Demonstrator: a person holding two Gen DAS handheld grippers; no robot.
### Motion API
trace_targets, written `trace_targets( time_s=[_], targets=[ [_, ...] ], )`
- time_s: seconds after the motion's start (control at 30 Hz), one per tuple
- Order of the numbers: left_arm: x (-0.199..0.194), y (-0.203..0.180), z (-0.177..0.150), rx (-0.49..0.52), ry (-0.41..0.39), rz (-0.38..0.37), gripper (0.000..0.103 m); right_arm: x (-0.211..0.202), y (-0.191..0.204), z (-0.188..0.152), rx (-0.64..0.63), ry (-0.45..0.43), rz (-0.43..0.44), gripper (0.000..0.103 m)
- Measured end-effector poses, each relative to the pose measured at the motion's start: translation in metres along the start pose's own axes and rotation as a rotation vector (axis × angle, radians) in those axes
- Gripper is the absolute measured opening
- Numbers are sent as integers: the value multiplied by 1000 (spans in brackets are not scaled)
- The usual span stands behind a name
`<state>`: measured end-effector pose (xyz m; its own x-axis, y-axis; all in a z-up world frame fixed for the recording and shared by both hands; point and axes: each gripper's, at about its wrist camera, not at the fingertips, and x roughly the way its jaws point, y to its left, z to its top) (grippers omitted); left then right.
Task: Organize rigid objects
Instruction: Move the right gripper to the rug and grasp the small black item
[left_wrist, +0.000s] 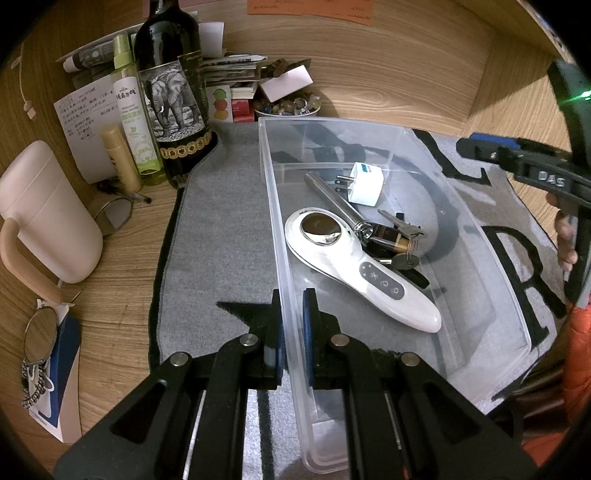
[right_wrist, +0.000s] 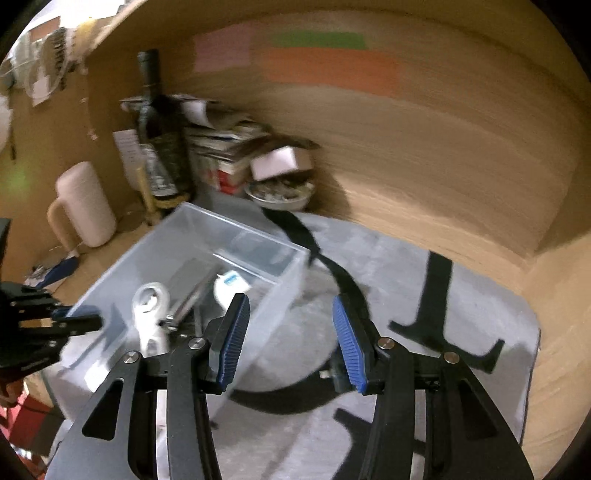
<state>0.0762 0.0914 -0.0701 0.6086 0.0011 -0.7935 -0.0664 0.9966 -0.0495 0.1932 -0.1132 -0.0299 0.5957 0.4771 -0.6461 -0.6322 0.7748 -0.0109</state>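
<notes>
Left wrist view. Your left gripper (left_wrist: 291, 325) sits at lower centre, its jaws drawn narrow on the near left wall of the clear plastic bin (left_wrist: 491, 258); one blue pad lies outside the wall, the other inside. The bin is a translucent, rounded-corner rectangle filling the centre and right of the frame, resting on a grey felt mat (left_wrist: 221, 229) with black lettering. Inside it:
- A white handheld device (left_wrist: 354, 266), glossy plastic, spoon-shaped, with a dark oval metal head and three round buttons. Its long axis runs from centre frame toward lower right, head at the upper-left end.
- A steel cylinder (left_wrist: 334, 201), brushed and slim, running diagonally the same way, just above the device.
- A white plug adapter (left_wrist: 364, 182), blocky, prongs pointing toward frame left.
- A bunch of keys (left_wrist: 402, 240) on a ring, touching the device.

At upper left on the wood-grain bench (left_wrist: 122, 280) stand a dark glass bottle (left_wrist: 173, 96) with an elephant label and a pale green spray bottle (left_wrist: 135, 122). A cream jug (left_wrist: 48, 214) stands at the left edge. Your right gripper (left_wrist: 524, 162) enters at the right edge.

Right wrist view. This frame is motion-blurred. Your right gripper (right_wrist: 291, 339) occupies lower centre with jaws wide apart, holding nothing, above the mat. The bin (right_wrist: 266, 243) lies at centre left, one corner pointing toward frame centre.
</notes>
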Motion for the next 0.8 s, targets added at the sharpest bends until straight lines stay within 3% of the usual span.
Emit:
trace_targets(
  time_s=[0.5, 0.67, 0.8],
  targets=[
    [0, -1, 0, -1, 0, 1, 8, 77, -41, -45, 90, 239, -34, 44],
    [0, -1, 0, -2, 0, 0, 8, 79, -38, -51, 72, 227, -37, 44],
    [0, -1, 0, -1, 0, 1, 8, 77, -39, -52, 75, 217, -32, 29]
  ],
)
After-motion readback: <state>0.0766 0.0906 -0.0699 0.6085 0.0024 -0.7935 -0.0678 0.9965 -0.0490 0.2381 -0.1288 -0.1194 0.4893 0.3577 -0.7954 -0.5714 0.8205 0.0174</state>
